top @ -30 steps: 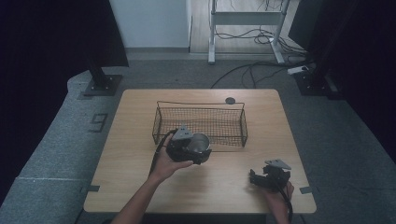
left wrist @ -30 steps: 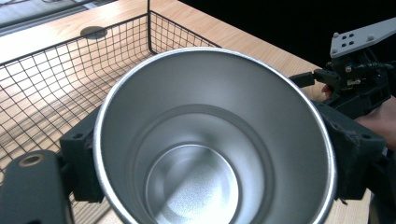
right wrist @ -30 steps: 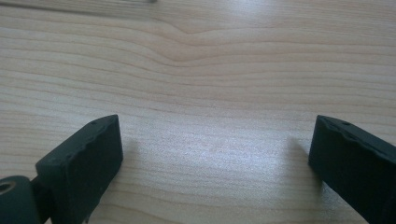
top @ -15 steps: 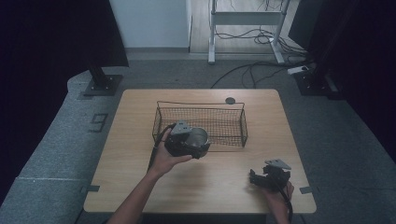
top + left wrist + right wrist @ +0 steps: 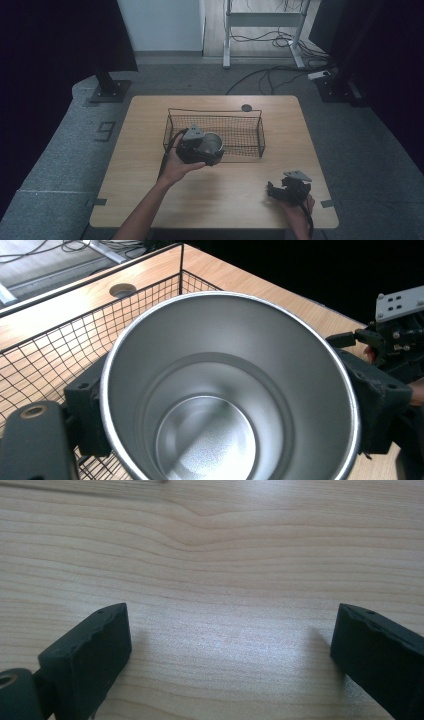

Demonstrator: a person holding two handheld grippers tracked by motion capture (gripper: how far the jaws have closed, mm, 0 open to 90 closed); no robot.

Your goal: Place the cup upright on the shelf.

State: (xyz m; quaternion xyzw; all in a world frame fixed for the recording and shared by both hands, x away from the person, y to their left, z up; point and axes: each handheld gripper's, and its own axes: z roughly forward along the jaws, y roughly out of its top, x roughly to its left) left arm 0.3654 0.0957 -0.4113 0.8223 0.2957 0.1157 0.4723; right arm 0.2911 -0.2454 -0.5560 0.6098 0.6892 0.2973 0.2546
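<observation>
My left gripper (image 5: 204,148) is shut on a shiny steel cup (image 5: 212,144), held at the front left wall of the black wire basket (image 5: 235,116). In the left gripper view the cup (image 5: 225,390) shows its empty inside, mouth toward the camera, clamped between both jaws, with the basket (image 5: 60,345) behind it. My right gripper (image 5: 278,191) rests low at the table's front right, jaws wide apart. In the right gripper view it (image 5: 232,645) holds nothing, with bare wood between its fingers.
The wooden table (image 5: 150,150) has a round cable hole (image 5: 246,107) behind the basket. Dark stands and floor cables lie beyond the far edge. The other gripper (image 5: 395,335) shows at the right of the left gripper view.
My left hand has carried the cup forward and slightly right, from in front of the basket up to its front wall. The right gripper has stayed still.
</observation>
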